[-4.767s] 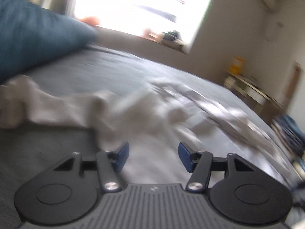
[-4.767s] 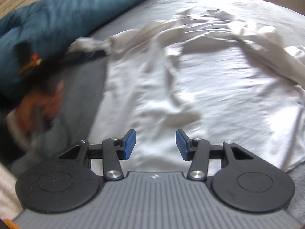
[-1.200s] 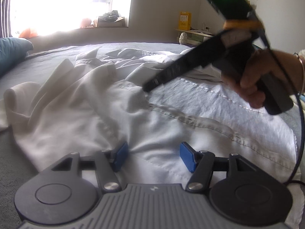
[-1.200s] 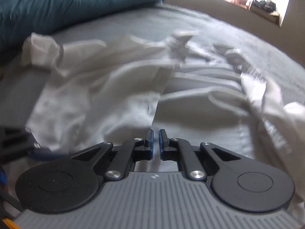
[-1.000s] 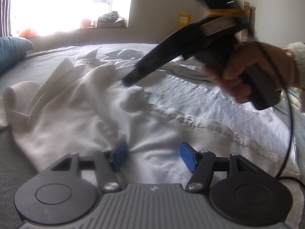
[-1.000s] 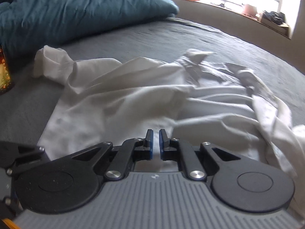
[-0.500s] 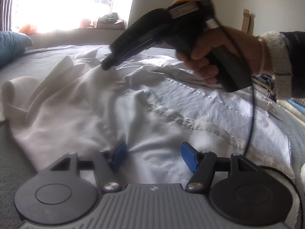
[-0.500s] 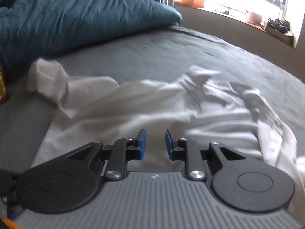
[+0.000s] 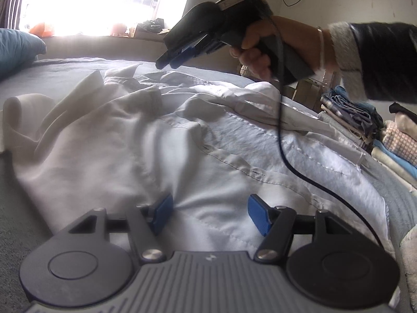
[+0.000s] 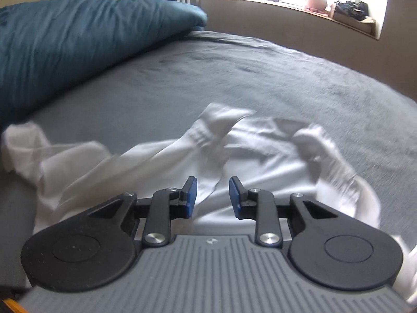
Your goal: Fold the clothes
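A white button shirt [image 9: 166,140] lies crumpled and spread on a grey bed [image 9: 60,70]. My left gripper [image 9: 208,212] is open and empty, low over the shirt's lower part near the button placket. My right gripper [image 9: 169,61] shows in the left wrist view held in the air above the shirt's collar end. In the right wrist view the right gripper [image 10: 212,197] is open and empty above the shirt [image 10: 260,154], with a sleeve and cuff [image 10: 208,127] ahead of it.
A large teal duvet [image 10: 78,41] lies at the head of the bed [image 10: 260,78]. A pile of folded clothes [image 9: 365,130] sits at the right edge. A window ledge with small items [image 10: 338,7] runs along the far wall. A black cable [image 9: 284,156] hangs from the right gripper.
My right gripper has let go of the shirt, opened, lifted and moved toward the collar end. The left gripper has stayed open in place.
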Demonstrator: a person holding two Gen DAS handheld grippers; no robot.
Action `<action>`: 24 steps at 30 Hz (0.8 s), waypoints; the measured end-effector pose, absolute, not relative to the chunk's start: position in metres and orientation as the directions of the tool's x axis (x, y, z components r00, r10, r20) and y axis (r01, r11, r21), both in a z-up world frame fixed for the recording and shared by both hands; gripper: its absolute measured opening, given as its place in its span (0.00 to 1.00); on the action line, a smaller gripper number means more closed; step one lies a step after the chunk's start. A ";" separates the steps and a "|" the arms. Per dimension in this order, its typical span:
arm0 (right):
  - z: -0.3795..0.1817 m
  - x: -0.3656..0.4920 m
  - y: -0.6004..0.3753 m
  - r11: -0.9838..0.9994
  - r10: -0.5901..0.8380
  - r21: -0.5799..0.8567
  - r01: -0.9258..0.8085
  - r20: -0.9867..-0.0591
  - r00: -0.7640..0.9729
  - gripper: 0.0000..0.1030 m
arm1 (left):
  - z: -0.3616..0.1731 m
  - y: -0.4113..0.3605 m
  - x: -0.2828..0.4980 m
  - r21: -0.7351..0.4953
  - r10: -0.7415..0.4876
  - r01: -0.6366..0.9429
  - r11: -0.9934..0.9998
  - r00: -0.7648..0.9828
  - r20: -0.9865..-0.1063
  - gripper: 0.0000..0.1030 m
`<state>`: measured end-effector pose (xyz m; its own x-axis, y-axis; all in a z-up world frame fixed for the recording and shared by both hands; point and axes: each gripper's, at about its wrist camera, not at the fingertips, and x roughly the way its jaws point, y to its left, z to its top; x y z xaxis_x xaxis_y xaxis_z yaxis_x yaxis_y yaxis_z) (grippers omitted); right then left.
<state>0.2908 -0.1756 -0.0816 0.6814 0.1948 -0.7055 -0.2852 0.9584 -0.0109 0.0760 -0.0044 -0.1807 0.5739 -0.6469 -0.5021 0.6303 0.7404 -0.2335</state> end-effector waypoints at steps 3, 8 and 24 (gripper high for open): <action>-0.088 0.315 -0.186 0.970 0.182 0.024 -0.242 -0.731 0.658 0.25 | -0.181 -0.004 0.076 -0.239 -0.650 0.629 0.739 0.573 -0.500 0.63; -0.110 0.364 -0.194 0.973 0.205 0.086 -0.216 -0.755 0.622 0.25 | -0.182 -0.004 0.076 -0.238 -0.647 0.627 0.742 0.577 -0.498 0.63; -0.158 0.454 -0.177 0.978 0.198 0.112 -0.178 -0.775 0.599 0.22 | -0.185 -0.004 0.074 -0.221 -0.641 0.628 0.746 0.590 -0.491 0.67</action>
<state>0.4541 -0.1771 -0.1583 0.5994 0.1983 -0.7755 -0.1780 0.9776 0.1125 0.0741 -0.0040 -0.1849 0.5897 -0.6412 -0.4911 0.6277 0.7464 -0.2209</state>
